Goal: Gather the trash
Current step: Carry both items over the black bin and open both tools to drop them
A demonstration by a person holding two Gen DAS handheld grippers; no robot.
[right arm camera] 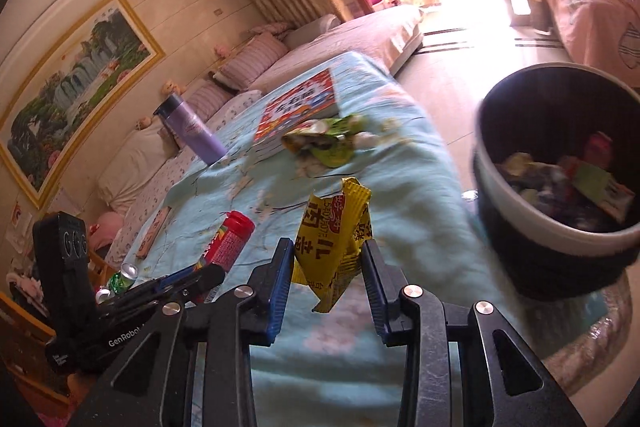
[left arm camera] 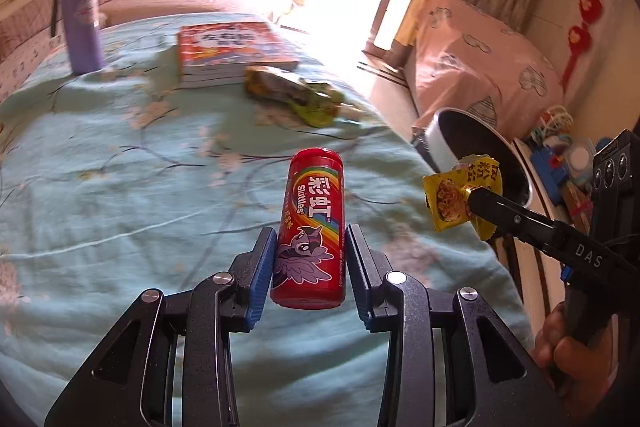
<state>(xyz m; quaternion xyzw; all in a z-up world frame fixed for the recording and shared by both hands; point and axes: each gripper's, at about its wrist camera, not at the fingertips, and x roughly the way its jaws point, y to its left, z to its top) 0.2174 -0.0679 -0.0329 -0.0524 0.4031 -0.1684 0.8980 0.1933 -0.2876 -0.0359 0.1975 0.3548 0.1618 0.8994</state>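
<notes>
The left gripper (left arm camera: 310, 263) is pinching a smooth red cylindrical Skittles tube (left arm camera: 308, 227) between its ribbed blue pads (left arm camera: 262, 275), holding it upright above the pale turquoise floral bedspread (left arm camera: 120, 195); the tube is carrying white Chinese characters, the word "Skittles", a rainbow band and a purple cartoon pony; the right gripper (right arm camera: 326, 279) is clamping a crinkled, glossy yellow snack wrapper (right arm camera: 332, 247) printed with bold red and black Chinese characters, the foil standing crumpled between its blue pads (right arm camera: 280, 287); in the left wrist view a hand (left arm camera: 576, 359) is gripping the right tool's handle, lettered "DAS", with the fingers angling down toward the bed's edge; a round black waste bin (right arm camera: 520, 227) with a white rim is standing just beyond that edge, already holding mixed wrappers; on the bedspread farther off, a crumpled green and yellow wrapper (left arm camera: 296, 95) is lying against a stack of red-covered books (left arm camera: 232, 51), and a matte lavender flask (left arm camera: 80, 23) with a dark lid is standing upright.
</notes>
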